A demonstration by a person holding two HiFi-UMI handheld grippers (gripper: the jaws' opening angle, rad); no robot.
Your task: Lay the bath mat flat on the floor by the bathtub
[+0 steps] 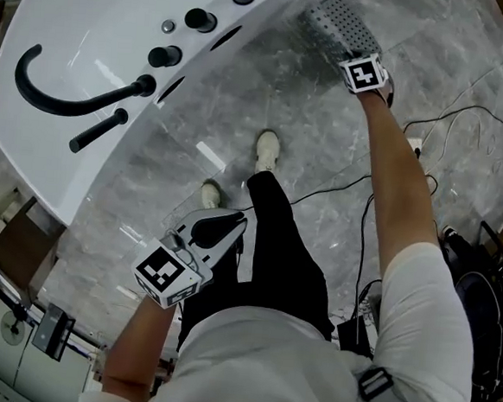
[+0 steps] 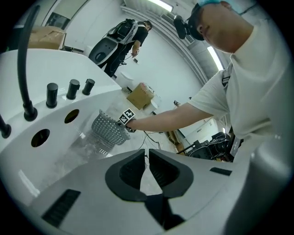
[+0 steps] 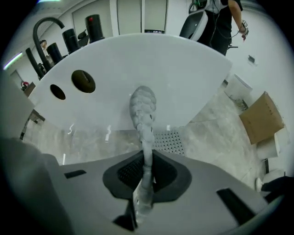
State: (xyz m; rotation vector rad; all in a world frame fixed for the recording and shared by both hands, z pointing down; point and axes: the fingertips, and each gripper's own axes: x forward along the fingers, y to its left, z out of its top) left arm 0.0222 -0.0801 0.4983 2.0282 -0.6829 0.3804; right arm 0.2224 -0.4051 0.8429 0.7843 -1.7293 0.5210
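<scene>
R gripper (image 3: 146,170): jaws pinching bath mat (image 1: 337,22) edge, mat lifted beside bathtub (image 1: 84,18) wall. L gripper (image 2: 147,161): jaws together, empty.

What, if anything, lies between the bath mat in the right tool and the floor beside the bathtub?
Nothing visible. The bath mat hangs from the right tool over marble floor by the bathtub; the person's shoes and cables lie clear of it.

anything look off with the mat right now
The bath mat is not flat. It hangs bunched from the right gripper, pinched in its fingers, and its lower end seems to reach the floor beside the bathtub.
</scene>
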